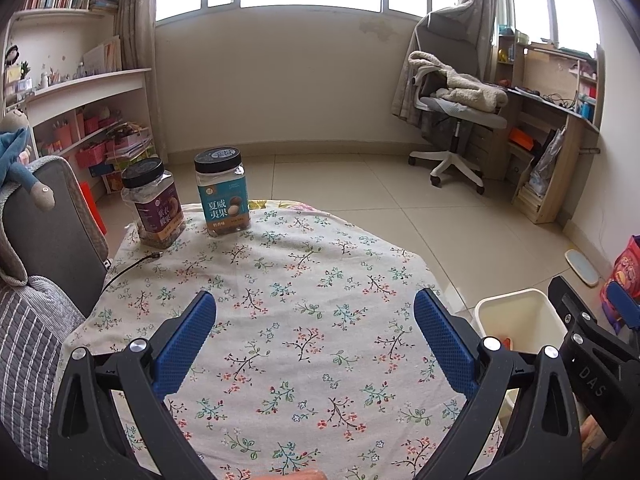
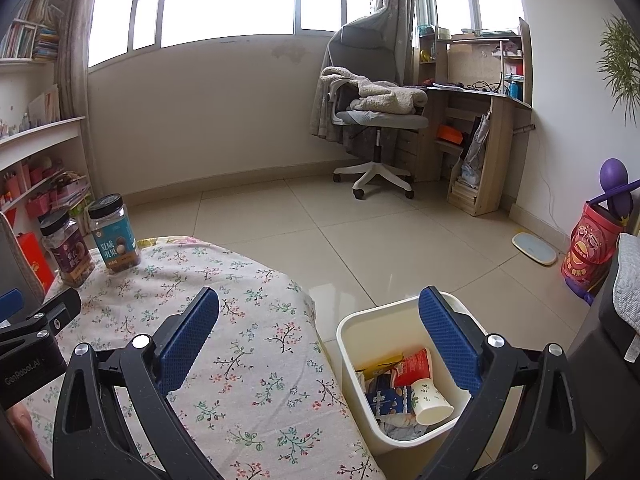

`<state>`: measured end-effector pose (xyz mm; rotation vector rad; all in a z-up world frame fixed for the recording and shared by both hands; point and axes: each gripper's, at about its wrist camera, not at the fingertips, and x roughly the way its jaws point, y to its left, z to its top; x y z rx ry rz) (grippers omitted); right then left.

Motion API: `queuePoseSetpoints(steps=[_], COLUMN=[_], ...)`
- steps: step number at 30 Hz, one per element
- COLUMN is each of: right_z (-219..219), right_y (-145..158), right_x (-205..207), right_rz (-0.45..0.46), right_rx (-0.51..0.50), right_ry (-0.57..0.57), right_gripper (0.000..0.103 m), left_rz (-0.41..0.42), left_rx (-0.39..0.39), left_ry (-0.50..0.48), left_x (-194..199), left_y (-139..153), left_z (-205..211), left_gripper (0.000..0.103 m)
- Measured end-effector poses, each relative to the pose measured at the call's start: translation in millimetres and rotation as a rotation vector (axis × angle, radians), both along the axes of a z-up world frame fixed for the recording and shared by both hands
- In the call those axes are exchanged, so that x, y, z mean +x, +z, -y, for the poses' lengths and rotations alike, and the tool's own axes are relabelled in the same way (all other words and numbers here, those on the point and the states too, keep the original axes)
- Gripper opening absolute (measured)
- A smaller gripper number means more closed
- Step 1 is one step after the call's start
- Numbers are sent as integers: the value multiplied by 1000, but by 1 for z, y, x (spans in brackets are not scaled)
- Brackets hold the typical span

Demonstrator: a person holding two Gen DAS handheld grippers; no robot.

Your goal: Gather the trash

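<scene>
Left hand-held gripper (image 1: 315,306) is spread wide, nothing btwn its blue pads, hovering over the bench (image 1: 280,280) w/ the floral cloth. Ahead of it and to its left, at the bench's far edge, stand two jars side by side: purple-label jar (image 1: 154,202) and teal-label jar (image 1: 222,192), both upright w/ black lids. A black cable (image 1: 132,266) lies on the cloth just this side of the purple one.

Right hand-held gripper (image 2: 319,304) is also wide apart and empty, held over the gap btwn bench edge and the white bin (image 2: 352,328) on the floor. Bin sits below it, to its right, just beside the bench. Trash is in the bin: red packet (image 2: 412,368), paper cup (image 2: 432,402) on its side, blue wrapper (image 2: 390,398).
</scene>
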<state>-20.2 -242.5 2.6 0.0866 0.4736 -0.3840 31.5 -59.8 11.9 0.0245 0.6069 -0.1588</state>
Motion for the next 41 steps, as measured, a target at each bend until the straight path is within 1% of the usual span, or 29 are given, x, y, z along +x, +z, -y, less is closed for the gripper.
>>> queuePoseSetpoints(steps=[19, 23, 25, 28, 30, 33, 34, 37, 41], right_z=[-1, -1, 0, 0, 0, 0, 0, 0, -1], right_y=[-6, -6, -7, -8, -8, -10, -10, -9, -8], right_x=[1, 2, 3, 3, 3, 2, 2, 2, 1], right_rz=[-15, -18, -23, -24, -24, -22, -23, -22, -20], right_rx=[9, 12, 17, 19, 19, 17, 18, 13, 7], right_ry=[-2, -1, 0, 0, 0, -1, -2, -3, -5], right_gripper=[96, 96, 96, 96, 96, 96, 96, 96, 96], left_rz=[8, 12, 21, 27, 23, 18, 21, 23, 32], left_rx=[6, -20, -28, -18, -15, -30, -25, 13, 39], left_ry=[8, 1, -7, -15, -18, -25, -19, -9, 5], left_x=[0, 1, 0, -1, 1, 1, 1, 0, -2], left_y=[-1, -1, -1, -2, -3, -1, -1, 0, -3], left_z=[-1, -4, -5, -3, -2, -2, -2, 2, 4], left_gripper=[96, 96, 92, 82, 81, 83, 89, 96, 96])
